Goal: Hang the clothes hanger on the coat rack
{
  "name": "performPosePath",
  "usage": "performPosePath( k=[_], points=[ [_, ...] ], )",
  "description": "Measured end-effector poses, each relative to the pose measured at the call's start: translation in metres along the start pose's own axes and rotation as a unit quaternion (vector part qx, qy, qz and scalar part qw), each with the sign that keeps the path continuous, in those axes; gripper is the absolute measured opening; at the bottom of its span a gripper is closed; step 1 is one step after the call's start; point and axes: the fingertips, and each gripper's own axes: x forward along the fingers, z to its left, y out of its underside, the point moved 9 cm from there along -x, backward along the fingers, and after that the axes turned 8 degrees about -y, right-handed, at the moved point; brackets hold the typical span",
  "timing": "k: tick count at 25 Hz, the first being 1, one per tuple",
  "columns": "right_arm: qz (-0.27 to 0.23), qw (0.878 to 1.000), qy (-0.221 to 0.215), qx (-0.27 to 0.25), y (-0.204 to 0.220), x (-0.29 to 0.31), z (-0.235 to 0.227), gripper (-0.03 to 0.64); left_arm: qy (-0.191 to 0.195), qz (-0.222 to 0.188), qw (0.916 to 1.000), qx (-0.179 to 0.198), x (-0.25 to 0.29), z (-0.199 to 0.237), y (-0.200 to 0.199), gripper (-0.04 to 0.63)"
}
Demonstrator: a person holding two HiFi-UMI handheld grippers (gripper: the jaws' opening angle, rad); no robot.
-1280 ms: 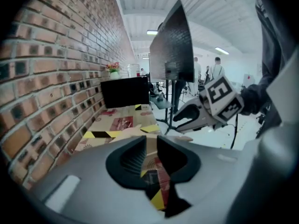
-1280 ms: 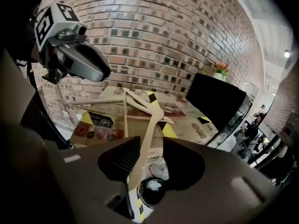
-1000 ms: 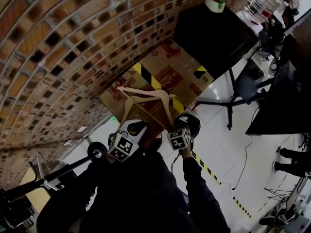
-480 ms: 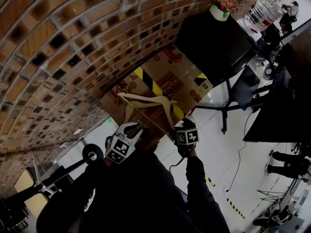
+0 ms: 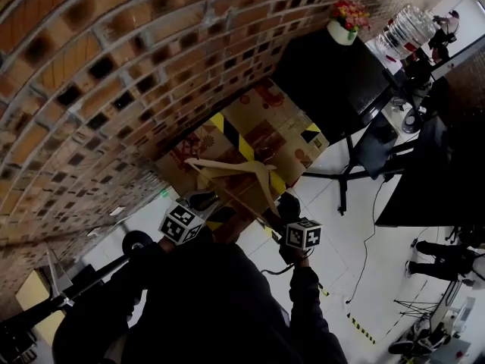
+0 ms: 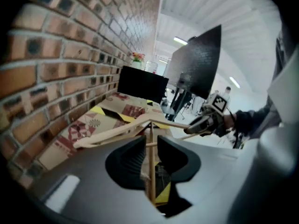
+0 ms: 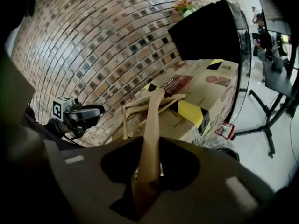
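Hanger (image 5: 231, 167) is held up in front of the box (image 5: 261, 120). Left gripper (image 5: 201, 200) jaws are clamped on its thin bar, and right gripper (image 5: 286, 203) jaws have just been closing and now pinch one arm.

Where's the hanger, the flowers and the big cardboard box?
hanger (image 5: 227, 165): head view, on its upper wooden arm.
flowers (image 5: 348, 9): head view, on the bright blooms.
cardboard box (image 5: 261, 116): head view, on its printed face.

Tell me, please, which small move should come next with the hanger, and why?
Probably raise the wooden hanger away from the cardboard box: the left gripper holds its bar, and the right gripper, whose jaws have just been closing, grips its arm.
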Motion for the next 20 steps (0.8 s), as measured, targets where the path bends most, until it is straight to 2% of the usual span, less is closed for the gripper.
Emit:
performPosePath(
  k=[2, 4, 9, 10, 14, 18, 20],
  points=[
    [-0.004, 1.0, 0.007, -0.014, 0.0, -0.009, 0.01, 0.099, 0.031, 0.018, 0.9964, -0.076, 0.008, 0.01, 0.007, 0.113],
    [-0.012, 1.0, 0.012, -0.026, -0.001, -0.02, 0.021, 0.098, 0.055, 0.029, 0.9907, -0.121, 0.013, 0.017, 0.012, 0.118],
    [-0.047, 0.998, -0.011, -0.03, -0.011, -0.049, 0.045, 0.094, 0.071, 0.015, 0.9875, -0.14, 0.012, 0.027, 0.012, 0.118],
    [-0.052, 0.998, -0.019, -0.031, -0.014, -0.053, 0.049, 0.092, 0.081, 0.005, 0.9841, -0.158, 0.012, 0.03, 0.011, 0.121],
    [-0.063, 0.996, -0.044, -0.055, -0.024, -0.071, 0.062, 0.089, 0.13, -0.041, 0.9617, -0.238, 0.009, 0.039, 0.005, 0.135],
    [-0.061, 0.989, -0.085, -0.106, -0.036, -0.088, 0.08, 0.067, 0.152, -0.1, 0.9446, -0.273, -0.008, 0.036, -0.004, 0.137],
    [-0.05, 0.983, -0.108, -0.14, -0.039, -0.092, 0.086, 0.058, 0.148, -0.117, 0.9421, -0.277, -0.016, 0.03, -0.006, 0.137]
  ],
)
